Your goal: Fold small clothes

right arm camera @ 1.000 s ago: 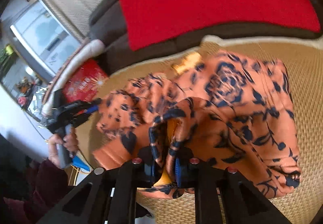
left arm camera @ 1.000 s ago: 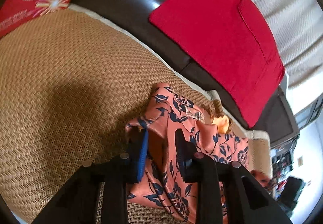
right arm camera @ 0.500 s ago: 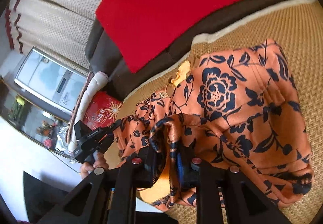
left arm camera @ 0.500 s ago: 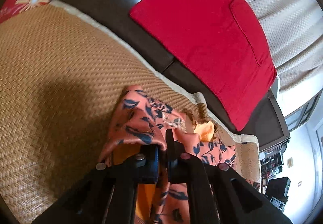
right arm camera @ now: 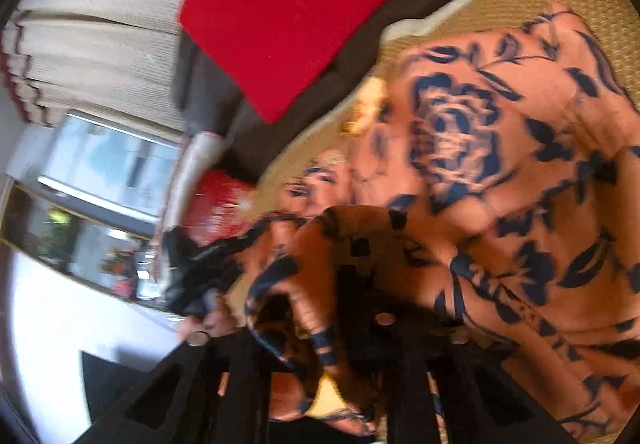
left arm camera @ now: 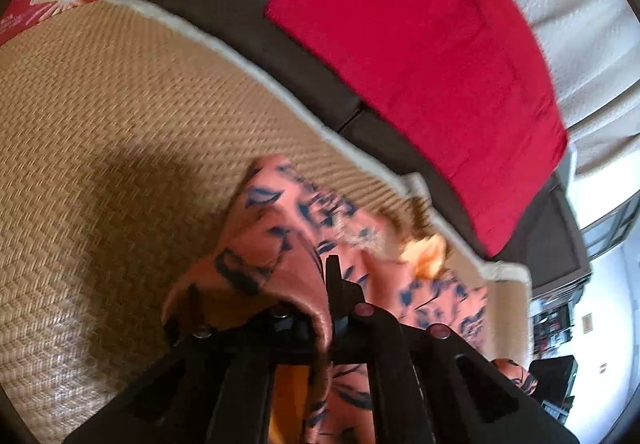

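Woven straw mat (left arm camera: pixel 120 132) under soft floral garment (right arm camera: pixel 500 148), both hand-held grippers (left arm camera: pixel 326 284) (right arm camera: pixel 344 284) clamped on its folds

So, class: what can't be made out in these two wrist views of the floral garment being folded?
- Left wrist view: left gripper fingertips buried under the floral garment; motion blur smears the print.
- Right wrist view: right gripper fingers covered by cloth and shadow; grip point unreadable.
- Garment type: bunched, cut off by the bottom edges.

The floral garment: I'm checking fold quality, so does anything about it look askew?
Yes. The floral garment lies bunched and uneven on the woven mat, its edge draped over the left gripper; the right gripper also pinches a fold.
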Available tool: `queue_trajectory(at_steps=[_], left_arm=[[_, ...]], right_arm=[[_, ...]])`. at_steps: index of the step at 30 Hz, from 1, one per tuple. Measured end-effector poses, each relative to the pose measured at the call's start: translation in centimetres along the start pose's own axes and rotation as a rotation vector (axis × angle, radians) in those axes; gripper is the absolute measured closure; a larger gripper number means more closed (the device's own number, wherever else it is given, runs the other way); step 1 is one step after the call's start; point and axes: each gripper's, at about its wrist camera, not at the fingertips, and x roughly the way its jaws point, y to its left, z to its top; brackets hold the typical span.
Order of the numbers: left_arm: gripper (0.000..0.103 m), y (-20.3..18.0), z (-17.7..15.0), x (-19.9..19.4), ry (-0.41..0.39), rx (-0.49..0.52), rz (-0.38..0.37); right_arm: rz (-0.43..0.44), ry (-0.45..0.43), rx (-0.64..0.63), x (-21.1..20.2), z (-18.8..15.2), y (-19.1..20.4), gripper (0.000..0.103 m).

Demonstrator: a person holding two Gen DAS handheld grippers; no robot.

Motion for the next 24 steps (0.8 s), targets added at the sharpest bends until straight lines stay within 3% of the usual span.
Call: queue_trajectory(at_steps=[5,9,11,13,14,16,19,22,24], left_arm=[[0.101,-2.6,1.8,-1.8,-0.135,0.037,-0.138],[0.101,-3.4,3.8,-1.9,-0.249,0.018,-0.168],[0.091,-3.5,4.7,-0.7,-0.259,-0.004,-0.125],[0.042,-3.0,5.2,0.8,-0.238,-0.052,-0.070],[0.037,-2.6,5.2,1.5,-0.237,-0.089,-0.047],[0.037,-1.6,5.3,2.3,-0.227,-0.161,-0.034],[0.037,-0.8,5.4,2.3,-0.240,-0.195,0.001],[0.037,0.0,5.1,0.7,-0.297,-0.243,0.010],[0.037,0.2,4.7,-0.2,-0.317,-0.269,-0.029]], right_arm=[[0.134,-0.130,0.036,-1.1,2.4,1.1,0.094],[0.207,-0.309,0.145,-2.5,6.0,-0.9,0.094],[0.190,-0.414,0.186,-3.4,8.0,-2.4,0.094],[0.084,-0.479,0.213,-3.9,9.9,-3.9,0.090],[0.040,-0.494,0.240,-4.1,10.6,-4.8,0.090],[0.031,-0.513,0.364,-4.6,11.3,-7.8,0.087],[-0.002,-0.563,0.470,-6.3,10.8,-10.5,0.068],[-0.020,-0.629,0.449,-8.4,10.1,-10.4,0.032],[-0.003,-0.644,0.367,-9.2,9.7,-8.8,0.032]])
